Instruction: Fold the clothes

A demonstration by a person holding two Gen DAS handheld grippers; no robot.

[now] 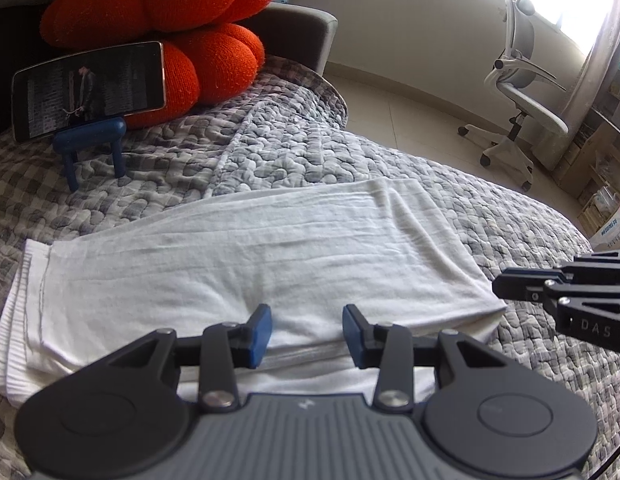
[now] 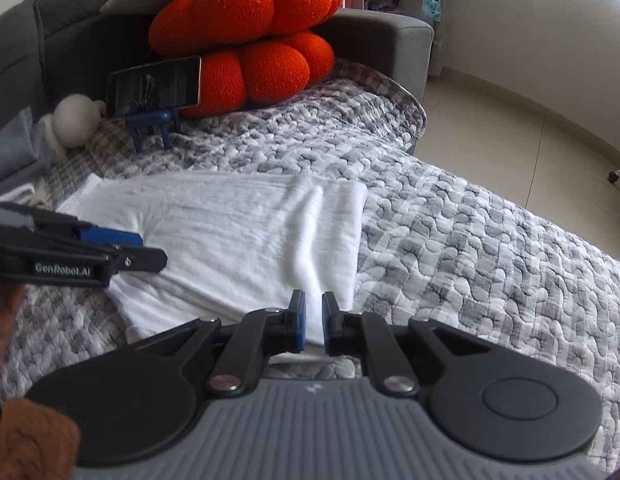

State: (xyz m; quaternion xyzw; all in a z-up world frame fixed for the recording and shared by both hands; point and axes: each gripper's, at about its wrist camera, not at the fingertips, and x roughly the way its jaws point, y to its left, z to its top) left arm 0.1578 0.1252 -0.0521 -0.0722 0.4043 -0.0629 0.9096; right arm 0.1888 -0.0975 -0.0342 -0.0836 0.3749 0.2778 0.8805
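Two grippers over folded white ribbed cotton garment (image 1: 246,264) lying flat along grey-white quilted bedspread (image 1: 510,216); left gripper (image 1: 306,330) released, blue pads wide apart above near edge; right gripper (image 2: 314,322) nearly closed, narrow gap, grasping nothing visible, at right near corner; advice: pinch all layers at both near corners, lift evenly, avoid catching quilt

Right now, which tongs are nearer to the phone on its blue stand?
Left. The left tongs sit over the white garment on the phone's side; the right tongs are at the garment's opposite end.
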